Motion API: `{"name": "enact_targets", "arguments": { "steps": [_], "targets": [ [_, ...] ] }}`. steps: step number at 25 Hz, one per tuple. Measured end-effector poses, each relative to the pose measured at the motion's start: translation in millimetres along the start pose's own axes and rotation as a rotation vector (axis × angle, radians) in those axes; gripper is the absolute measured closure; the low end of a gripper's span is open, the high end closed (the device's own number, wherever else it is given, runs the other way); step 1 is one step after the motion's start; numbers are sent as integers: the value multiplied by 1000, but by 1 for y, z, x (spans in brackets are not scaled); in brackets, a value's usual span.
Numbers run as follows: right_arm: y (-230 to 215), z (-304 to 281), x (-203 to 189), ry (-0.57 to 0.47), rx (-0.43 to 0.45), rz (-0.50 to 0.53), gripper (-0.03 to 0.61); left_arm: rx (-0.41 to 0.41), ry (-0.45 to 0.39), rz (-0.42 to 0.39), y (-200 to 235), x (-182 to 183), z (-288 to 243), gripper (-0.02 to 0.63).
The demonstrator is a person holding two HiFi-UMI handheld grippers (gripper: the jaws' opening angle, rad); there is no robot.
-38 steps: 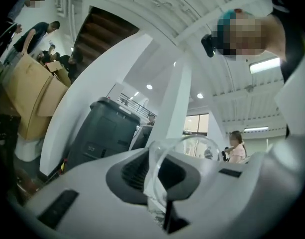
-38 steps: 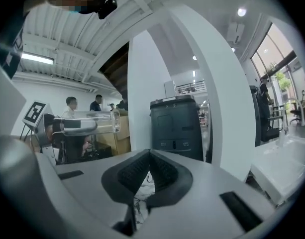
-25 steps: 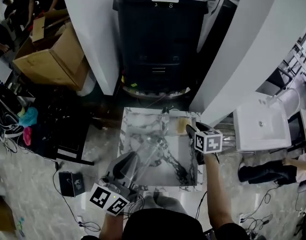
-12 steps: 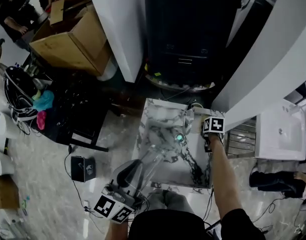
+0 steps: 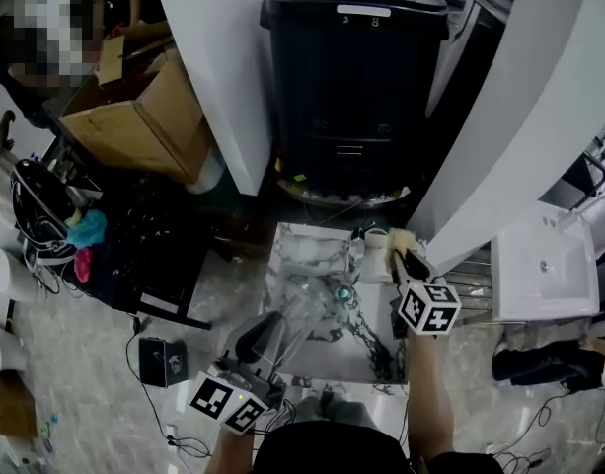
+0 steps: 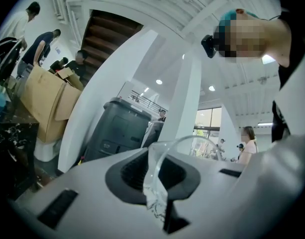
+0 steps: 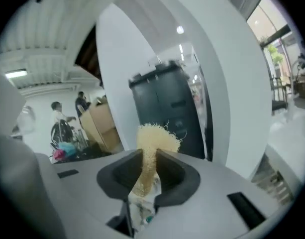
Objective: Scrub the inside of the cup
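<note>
Cup (image 6: 153,176): clear, rim clamped in my left gripper (image 5: 267,336), jaws tight. Sponge (image 7: 153,136): yellow, nipped in my right gripper (image 7: 146,180), jaws just closed in on it.

The clear colourless plastic cup (image 6: 156,168) lets the scene behind show through its wall. The fibrous loofah scrubber (image 7: 154,138) is pale straw-yellow. The square marble-look surface (image 5: 302,250) is white with grey-black veining. Behind it are a tall black plastic bin (image 5: 356,87), a plain white slanted pillar (image 5: 213,67) and a brown cardboard box (image 5: 134,117).
</note>
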State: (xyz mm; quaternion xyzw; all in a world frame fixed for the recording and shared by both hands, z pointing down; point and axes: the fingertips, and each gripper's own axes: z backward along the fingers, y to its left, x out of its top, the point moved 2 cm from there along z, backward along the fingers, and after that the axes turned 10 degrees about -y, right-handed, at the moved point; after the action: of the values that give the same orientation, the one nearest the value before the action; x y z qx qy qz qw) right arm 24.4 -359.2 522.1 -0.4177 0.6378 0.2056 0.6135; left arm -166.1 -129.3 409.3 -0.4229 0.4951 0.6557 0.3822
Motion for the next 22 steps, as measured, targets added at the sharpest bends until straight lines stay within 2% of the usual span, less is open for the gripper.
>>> {"name": "enact_targets", "arguments": {
  "steps": [3,5,9,14,16,18,22],
  "targets": [
    [57,83,84,-306,101,134,489,-58,-32,-19,-18,8,-29,581],
    [83,127,112,-415,139,202,489,-100,-48,-34,-34,11,-48,581],
    [95,154,120,-457,176,227,489,-200,-85,-17,-63,10,-77,581],
    [101,172,130,-461,226,268,489,-258,-71,-49,-88,7,-88,580],
    [109,184,134,-448,344,247,489,-301,-64,-84,-95,8,-92,581],
    [128,199,137,-413,529,260,489,-389,-49,-140,-102,8,-93,580],
    [178,222,133,-308,835,431,491,-612,64,-290,-109,-7,-87,581]
  ]
}}
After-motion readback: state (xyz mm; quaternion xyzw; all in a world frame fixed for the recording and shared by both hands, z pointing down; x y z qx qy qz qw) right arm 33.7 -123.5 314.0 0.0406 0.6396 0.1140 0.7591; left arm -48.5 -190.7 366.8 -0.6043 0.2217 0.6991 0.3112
